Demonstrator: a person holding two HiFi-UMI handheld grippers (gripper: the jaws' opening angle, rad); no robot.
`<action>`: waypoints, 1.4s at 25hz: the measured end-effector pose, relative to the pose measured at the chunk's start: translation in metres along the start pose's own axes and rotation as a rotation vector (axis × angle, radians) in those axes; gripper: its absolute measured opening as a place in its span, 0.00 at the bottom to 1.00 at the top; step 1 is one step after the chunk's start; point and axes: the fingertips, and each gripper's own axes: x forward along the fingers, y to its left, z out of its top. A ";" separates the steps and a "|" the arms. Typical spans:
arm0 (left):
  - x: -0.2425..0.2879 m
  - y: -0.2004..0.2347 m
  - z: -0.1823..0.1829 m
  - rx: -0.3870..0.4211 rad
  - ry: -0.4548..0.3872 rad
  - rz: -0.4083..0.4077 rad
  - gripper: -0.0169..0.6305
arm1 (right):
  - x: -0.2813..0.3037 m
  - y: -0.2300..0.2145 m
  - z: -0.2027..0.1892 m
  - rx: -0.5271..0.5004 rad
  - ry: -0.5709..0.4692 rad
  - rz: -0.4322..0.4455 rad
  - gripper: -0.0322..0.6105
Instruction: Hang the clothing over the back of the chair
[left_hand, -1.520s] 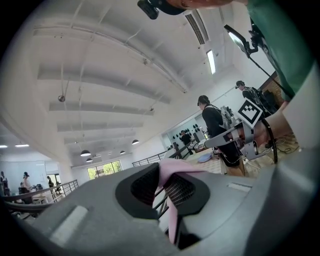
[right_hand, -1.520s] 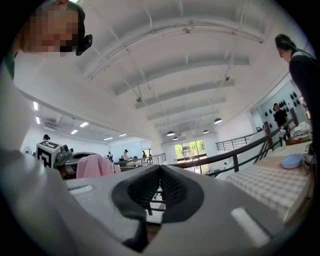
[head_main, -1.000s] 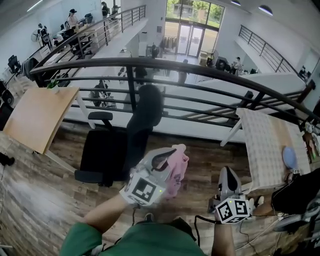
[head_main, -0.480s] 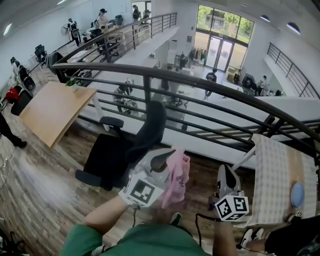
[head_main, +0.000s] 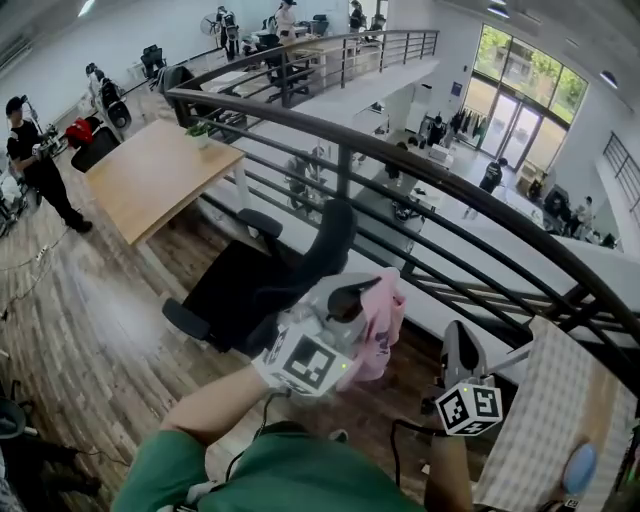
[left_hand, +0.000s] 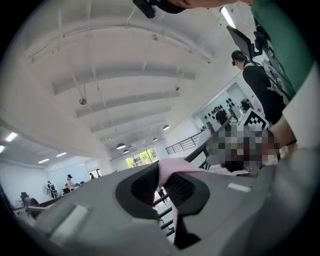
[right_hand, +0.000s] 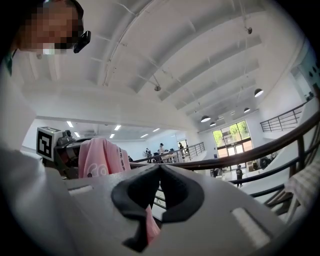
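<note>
My left gripper (head_main: 345, 300) is shut on a pink piece of clothing (head_main: 382, 318), which bunches at the jaws and hangs down to their right. In the left gripper view the pink cloth (left_hand: 167, 172) is pinched between the black pads. The black office chair (head_main: 240, 290) stands just beyond and left of this gripper, its backrest (head_main: 325, 240) upright against the railing. My right gripper (head_main: 458, 345) is lower right, apart from the cloth, jaws together. Its view shows the held clothing (right_hand: 100, 156) at left and a pink sliver (right_hand: 152, 226) through the gap below its pads.
A dark metal railing (head_main: 420, 165) runs right behind the chair, with a drop to a lower floor beyond. A wooden desk (head_main: 150, 175) stands left. A table with a checked cloth (head_main: 555, 410) is at right. A person (head_main: 30, 150) stands far left.
The head view has swung left, bringing the wooden desk and the person into sight. Both grippers moved along with it, the left still holding the pink clothing, now closer to the chair's backrest.
</note>
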 end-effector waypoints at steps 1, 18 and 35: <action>0.008 0.006 0.004 -0.002 -0.003 0.012 0.07 | 0.008 -0.003 0.000 0.004 0.006 0.017 0.05; 0.014 0.203 0.119 -0.074 -0.231 0.214 0.07 | 0.079 -0.009 0.030 0.007 -0.013 0.039 0.05; -0.086 0.346 -0.132 -0.254 0.114 0.443 0.07 | 0.148 0.034 0.020 -0.033 0.058 -0.004 0.05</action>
